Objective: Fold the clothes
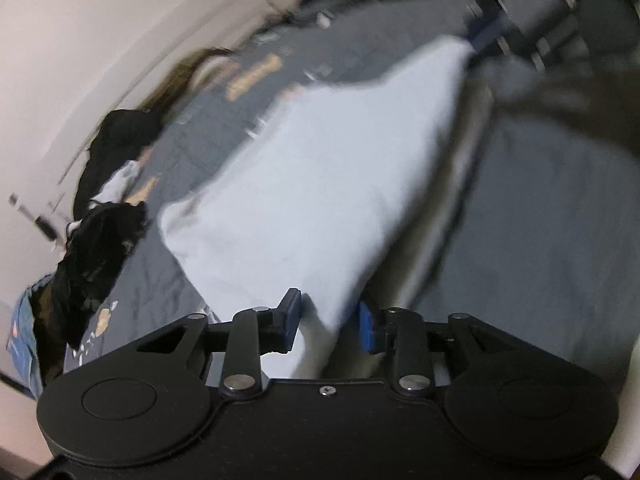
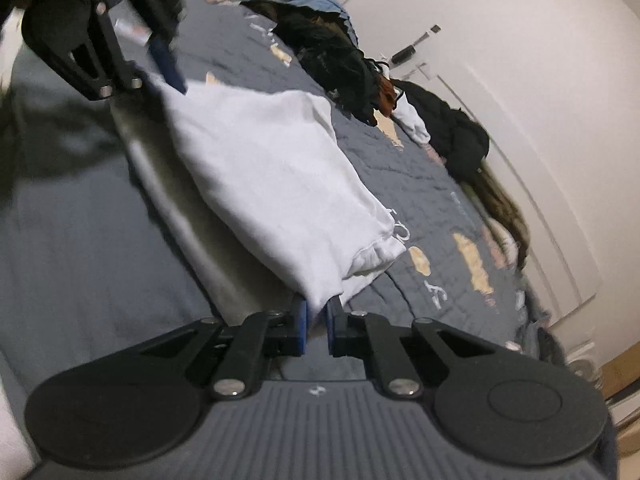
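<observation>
A white garment (image 1: 312,184) (image 2: 272,176) is stretched between my two grippers over a bed with a grey quilt (image 1: 192,152) (image 2: 420,184). In the left wrist view my left gripper (image 1: 330,322) is shut on one end of it, with cloth bunched between the blue pads. The right gripper (image 1: 478,38) holds the far end at the top right, blurred. In the right wrist view the right gripper (image 2: 317,328) pinches the near edge. My left gripper (image 2: 166,66) grips the far corner at the top left. A ribbed cuff or hem hangs loose by the right gripper.
A heap of dark clothes (image 1: 100,248) (image 2: 340,64), a black jacket (image 1: 120,136) (image 2: 460,136) and denim (image 1: 24,332) (image 2: 304,0) lie along the wall side of the bed. An olive-brown garment (image 2: 504,208) lies further along. A white wall (image 2: 520,40) runs behind them.
</observation>
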### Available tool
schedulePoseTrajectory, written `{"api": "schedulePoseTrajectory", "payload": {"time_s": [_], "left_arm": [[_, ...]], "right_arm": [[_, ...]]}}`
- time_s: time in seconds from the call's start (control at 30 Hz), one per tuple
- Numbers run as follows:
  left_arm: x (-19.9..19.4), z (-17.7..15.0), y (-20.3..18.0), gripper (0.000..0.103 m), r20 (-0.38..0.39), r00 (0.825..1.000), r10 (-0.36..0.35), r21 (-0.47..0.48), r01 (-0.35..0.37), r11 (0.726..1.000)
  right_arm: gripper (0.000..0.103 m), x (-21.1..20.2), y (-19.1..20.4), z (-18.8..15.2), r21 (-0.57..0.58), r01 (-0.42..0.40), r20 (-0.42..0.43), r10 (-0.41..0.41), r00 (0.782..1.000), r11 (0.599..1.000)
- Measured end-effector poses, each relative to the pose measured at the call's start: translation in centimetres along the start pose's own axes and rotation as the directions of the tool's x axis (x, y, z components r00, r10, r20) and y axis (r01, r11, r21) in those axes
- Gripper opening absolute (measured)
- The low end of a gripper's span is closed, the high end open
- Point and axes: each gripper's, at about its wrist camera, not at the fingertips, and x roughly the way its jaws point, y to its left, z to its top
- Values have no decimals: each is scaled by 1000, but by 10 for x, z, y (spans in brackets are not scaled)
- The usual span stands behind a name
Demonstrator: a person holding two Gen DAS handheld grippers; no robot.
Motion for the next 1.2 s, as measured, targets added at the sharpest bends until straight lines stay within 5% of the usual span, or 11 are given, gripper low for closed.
{"api": "schedulePoseTrajectory", "payload": {"time_s": [0.27, 0.43, 0.87, 0.93, 1.0, 1.07, 1.1, 1.2], "left_arm": [[-14, -25, 15, 5, -100, 995, -17, 14, 19, 1000], [-11, -23, 5, 16, -98, 995, 21, 66, -14, 998], [-20, -33, 32, 14, -164, 983, -86, -90, 72, 993], [-35, -34, 53, 20, -106, 984, -142, -216, 117, 969], [-52, -36, 74, 44, -15, 984, -175, -318, 162, 934], [-67, -37, 91, 52, 77, 977, -197, -407, 211, 889], [-69, -37, 98, 52, 116, 973, -202, -456, 232, 859], [-64, -35, 116, 52, 202, 963, -180, -608, 268, 747]], "right_arm": [[8, 6, 6, -9, 19, 3, -11, -2, 1000, 1000], [8, 7, 9, -13, 36, -27, -26, 28, 999, 999], [8, 13, 8, -16, 105, -51, -65, 58, 996, 993], [9, 10, 1, -16, 165, -66, -74, 79, 994, 984], [12, 6, -6, -16, 225, -80, -82, 101, 992, 971], [22, -1, -16, -21, 293, -116, -97, 150, 984, 949], [32, -5, -22, -23, 327, -135, -104, 177, 979, 935], [40, -26, -48, -32, 488, -132, -73, 191, 979, 863]]}}
